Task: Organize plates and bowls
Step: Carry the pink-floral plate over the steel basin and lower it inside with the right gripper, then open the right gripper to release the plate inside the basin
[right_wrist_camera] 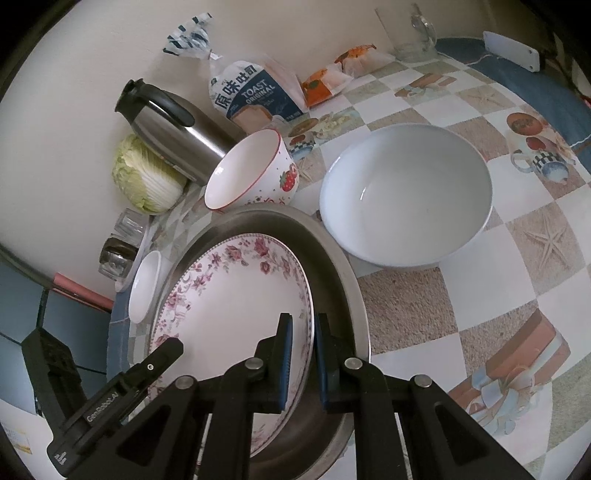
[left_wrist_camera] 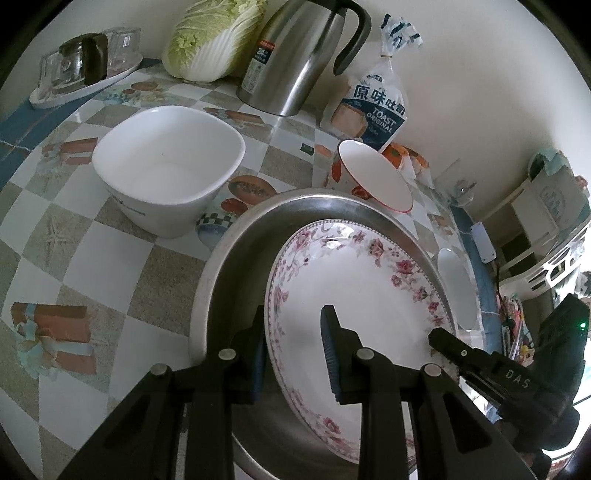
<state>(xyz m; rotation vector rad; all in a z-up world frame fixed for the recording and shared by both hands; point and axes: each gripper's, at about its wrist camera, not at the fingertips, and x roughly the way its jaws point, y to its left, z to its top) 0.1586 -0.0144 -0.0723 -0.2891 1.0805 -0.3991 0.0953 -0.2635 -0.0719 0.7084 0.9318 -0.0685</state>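
Observation:
A floral plate (left_wrist_camera: 369, 288) (right_wrist_camera: 229, 295) lies inside a round steel pan (left_wrist_camera: 236, 266) (right_wrist_camera: 332, 258). My left gripper (left_wrist_camera: 293, 350) is shut on the plate's near-left rim, one finger under the lip and one on top. My right gripper (right_wrist_camera: 303, 354) is shut on the opposite rim; its tip (left_wrist_camera: 443, 339) shows in the left wrist view. A white square bowl (left_wrist_camera: 166, 162) (right_wrist_camera: 144, 288) stands left of the pan. Behind the pan is a strawberry-print bowl (left_wrist_camera: 373, 177) (right_wrist_camera: 251, 170), and a white round bowl (right_wrist_camera: 406, 192) (left_wrist_camera: 456, 288) is on the pan's right.
Against the wall stand a steel thermos jug (left_wrist_camera: 295, 55), a napa cabbage (left_wrist_camera: 210, 37) and a bag of toast (left_wrist_camera: 376, 110). A tray of glasses (left_wrist_camera: 85, 66) sits at the far left and a glass mug (right_wrist_camera: 413, 33) at the far right. A checkered cloth (right_wrist_camera: 535, 240) covers the table.

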